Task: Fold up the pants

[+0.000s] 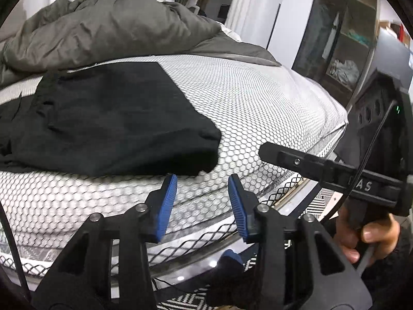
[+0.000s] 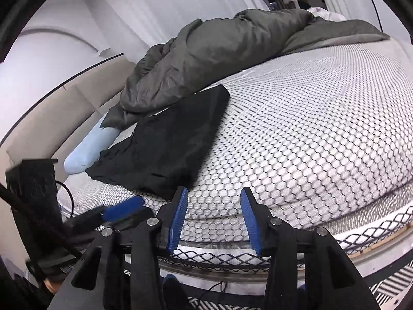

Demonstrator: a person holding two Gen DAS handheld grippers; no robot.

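Both grippers, left gripper [image 1: 202, 193] and right gripper [image 2: 213, 208], hover with jaws apart and empty; the black folded cloth pants [image 1: 116, 118] lie at ten o'clock on the honeycomb-patterned white bed [image 1: 258, 98]. Folding looks nearly finished; any next move calls for pinching the near edge.

The bed [image 2: 322, 129] has a mattress with a white cover printed in a black honeycomb pattern. On it lie black pants [image 2: 167, 149], folded into a flat rectangle near the front edge, with the crumpled part toward the left end. Behind them a dark grey blanket [image 2: 219, 51] is heaped in a pile and touches the far side of the pants. A light blue pillow [image 2: 87, 149] lies just beside the pants, partly under the blanket.
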